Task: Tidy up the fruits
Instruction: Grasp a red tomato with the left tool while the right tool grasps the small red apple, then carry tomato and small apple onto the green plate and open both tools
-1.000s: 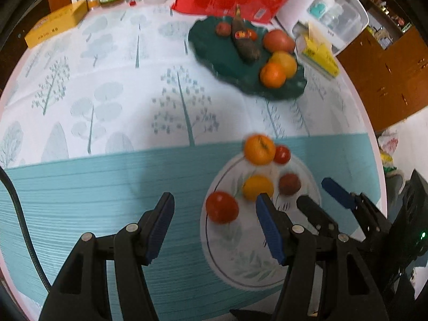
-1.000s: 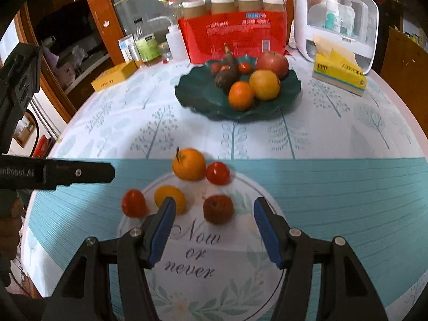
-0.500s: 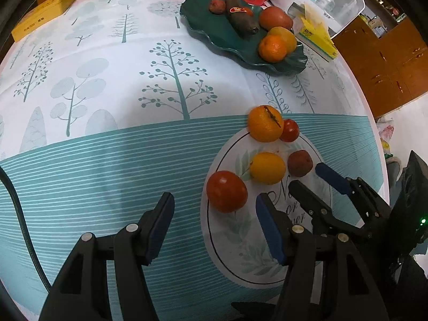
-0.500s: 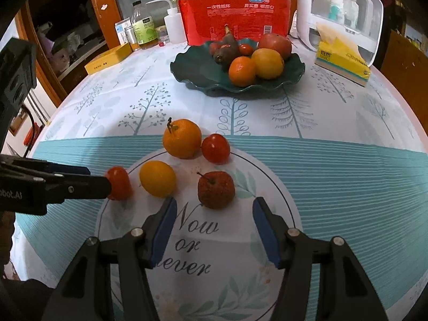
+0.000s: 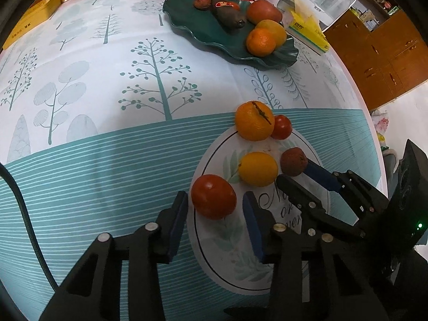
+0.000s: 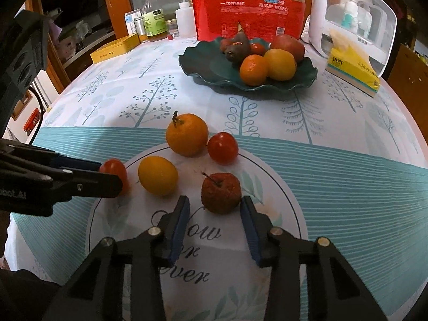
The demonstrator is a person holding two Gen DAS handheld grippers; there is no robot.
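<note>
While both claws sit low in the frames, this is how the table looks:
Clutter: red printed package [image 6: 248, 8], yellow tissue pack [image 6: 353, 69] and bottles line the top edge, well apart from the claws.
Bowl: dark green wavy plate [image 6: 203, 67], upper centre, holds oranges, an apple and a dark pear.
Left claw [image 5: 214, 208]: closing, smooth red tomato [image 5: 213, 196] between its blue pads, small gaps visible.
Right claw [image 6: 215, 208]: closing around wrinkled dark-red apple [image 6: 220, 192], not quite pinching.
</note>
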